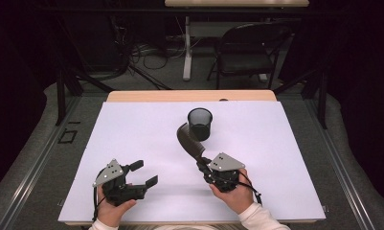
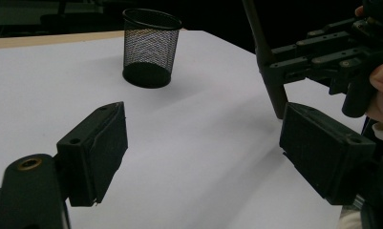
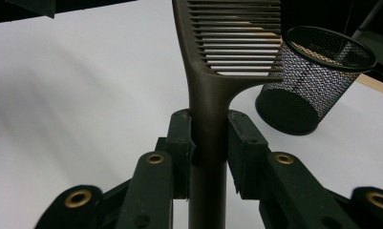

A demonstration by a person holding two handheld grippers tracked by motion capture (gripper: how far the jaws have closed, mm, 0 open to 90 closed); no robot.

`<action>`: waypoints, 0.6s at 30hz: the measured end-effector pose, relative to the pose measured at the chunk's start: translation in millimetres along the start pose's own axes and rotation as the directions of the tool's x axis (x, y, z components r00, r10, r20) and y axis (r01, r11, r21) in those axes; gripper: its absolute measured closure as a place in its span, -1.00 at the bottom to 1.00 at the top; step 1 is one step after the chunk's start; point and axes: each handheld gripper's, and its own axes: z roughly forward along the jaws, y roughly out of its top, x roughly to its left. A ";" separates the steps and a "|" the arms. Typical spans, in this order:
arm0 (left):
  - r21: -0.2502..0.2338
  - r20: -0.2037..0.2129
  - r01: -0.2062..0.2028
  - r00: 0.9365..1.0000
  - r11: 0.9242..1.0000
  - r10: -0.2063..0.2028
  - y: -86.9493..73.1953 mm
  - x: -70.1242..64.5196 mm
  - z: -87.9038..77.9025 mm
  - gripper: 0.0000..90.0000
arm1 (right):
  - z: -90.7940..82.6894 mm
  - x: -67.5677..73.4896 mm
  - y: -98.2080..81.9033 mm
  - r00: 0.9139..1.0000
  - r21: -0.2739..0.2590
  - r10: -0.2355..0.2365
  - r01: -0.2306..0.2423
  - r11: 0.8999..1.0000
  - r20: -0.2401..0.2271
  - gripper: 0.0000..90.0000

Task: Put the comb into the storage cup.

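Gripping a dark brown comb [image 3: 213, 90] by its handle, the right gripper [image 1: 205, 168] has both jaws clamped tight on it, teeth end raised up over the white counter [image 1: 276, 158] and leaning toward the black mesh cup [image 1: 200, 123] just beyond. The left gripper [image 1: 144, 173] sits well apart near the counter's front edge, jaws spread wide, nothing between them.

No legible text, label or number anywhere.
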 end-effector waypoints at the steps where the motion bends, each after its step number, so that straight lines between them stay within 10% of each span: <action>1: -0.002 0.003 0.008 1.000 1.000 -0.008 1.3 -0.4 0.7 -0.61 | -0.3 0.1 -0.2 1.000 -0.005 -0.002 0.002 1.000 0.002 0.61; 18: 0.029 0.033 0.052 0.998 0.998 -0.053 26.8 -11.6 28.3 -0.31 | -2.7 1.4 -1.3 1.000 -0.026 -0.003 0.003 1.000 0.017 0.61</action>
